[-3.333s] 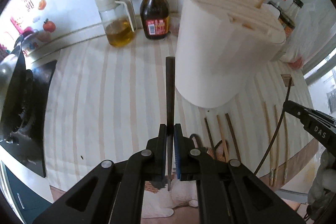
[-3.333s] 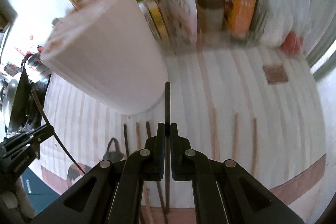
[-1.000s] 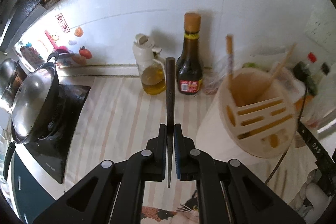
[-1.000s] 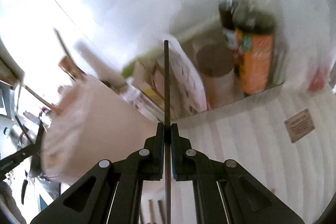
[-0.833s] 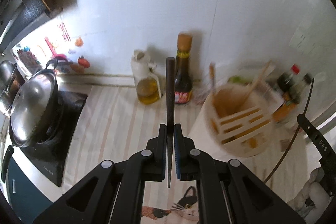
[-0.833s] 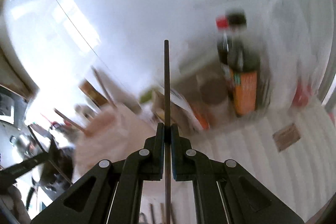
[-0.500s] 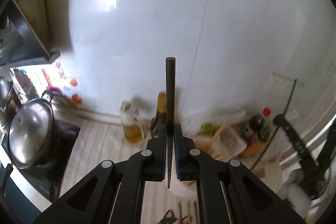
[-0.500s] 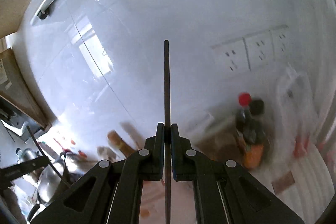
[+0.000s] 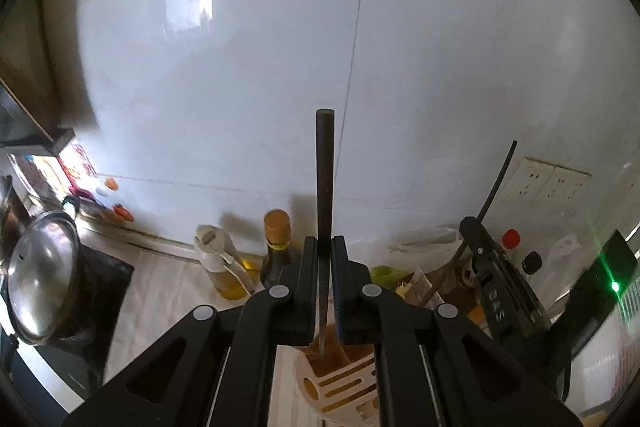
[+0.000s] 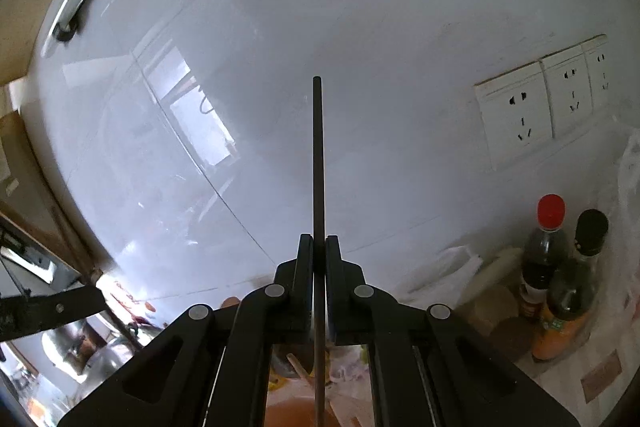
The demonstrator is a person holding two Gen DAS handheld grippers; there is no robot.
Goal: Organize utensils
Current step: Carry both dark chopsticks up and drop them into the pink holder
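Observation:
My left gripper (image 9: 324, 242) is shut on a dark chopstick (image 9: 324, 171) that stands straight up between the pads, its thin lower end hanging over the round cream utensil holder (image 9: 340, 383) below. My right gripper (image 10: 319, 241) is shut on a second, thinner dark chopstick (image 10: 318, 155), which also points up against the white wall. The right gripper (image 9: 496, 291) with its chopstick shows at the right of the left wrist view. A wooden chopstick (image 10: 298, 367) pokes up under the right gripper. The holder's slots show in the left wrist view only.
A soy sauce bottle (image 9: 276, 247) and an oil dispenser (image 9: 222, 267) stand against the wall. A steel pot (image 9: 40, 275) sits on the black stove at the left. Sauce bottles (image 10: 560, 287) stand at the right below wall sockets (image 10: 520, 115).
Both grippers have risen and tilted up with their chopsticks still held. The holder has slid from mid-view to the bottom edge, and the white wall now fills most of both views.

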